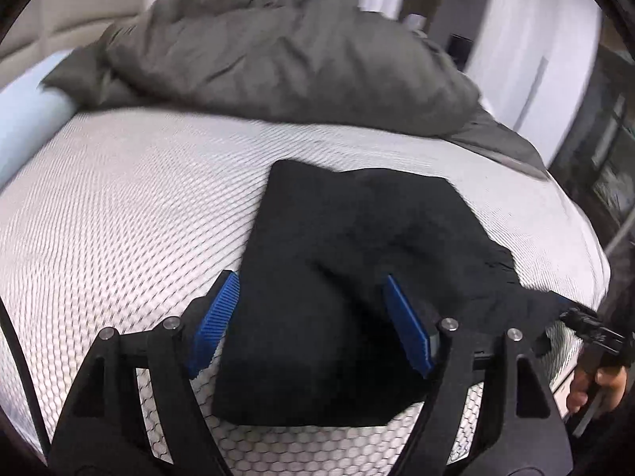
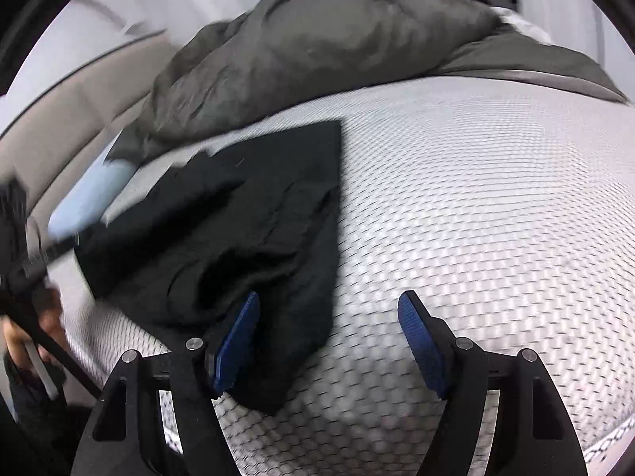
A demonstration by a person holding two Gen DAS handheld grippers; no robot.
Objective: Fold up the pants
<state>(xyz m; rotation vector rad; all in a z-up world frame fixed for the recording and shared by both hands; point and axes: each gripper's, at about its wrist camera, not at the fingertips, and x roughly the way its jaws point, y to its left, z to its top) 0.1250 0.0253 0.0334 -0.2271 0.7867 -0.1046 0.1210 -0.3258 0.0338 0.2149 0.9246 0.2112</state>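
Black pants (image 1: 349,246) lie folded into a thick, roughly rectangular bundle on the white honeycomb mattress (image 1: 119,218). My left gripper (image 1: 313,317) hovers over the bundle's near end, its blue pads wide apart and the cloth lying loose between them; it is open. In the right wrist view the pants (image 2: 246,222) lie to the left. My right gripper (image 2: 329,337) is open too, its left pad over the bundle's near right corner and its right pad over bare mattress (image 2: 476,198).
A rumpled grey duvet (image 1: 278,51) (image 2: 317,47) is heaped across the far side of the bed. A light blue pillow (image 1: 24,119) (image 2: 87,198) lies by the beige headboard (image 1: 79,0). A person's hand (image 1: 595,384) (image 2: 24,329) shows at the frame edge.
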